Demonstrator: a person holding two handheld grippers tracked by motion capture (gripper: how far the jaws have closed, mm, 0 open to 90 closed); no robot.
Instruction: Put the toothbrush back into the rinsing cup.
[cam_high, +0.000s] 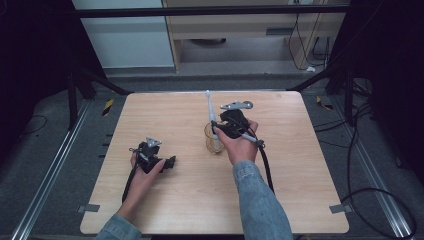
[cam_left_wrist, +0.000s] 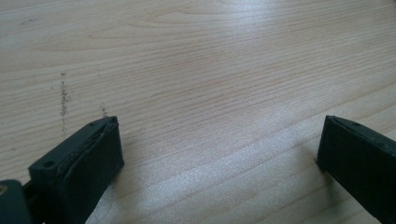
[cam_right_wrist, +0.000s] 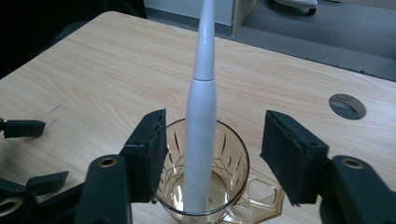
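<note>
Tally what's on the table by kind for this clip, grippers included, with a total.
Amber glass cups: 1, the cup
White electric toothbrushes: 1, the toothbrush, standing in the cup
Handheld grippers: 2, the left gripper and the right gripper, both with jaws open
Total: 4

One camera sits high above the person's side and looks forward and down at the whole table. The left gripper view looks from very close at bare table wood. The right gripper view looks close across the table at a glass, which the high view also sees.
</note>
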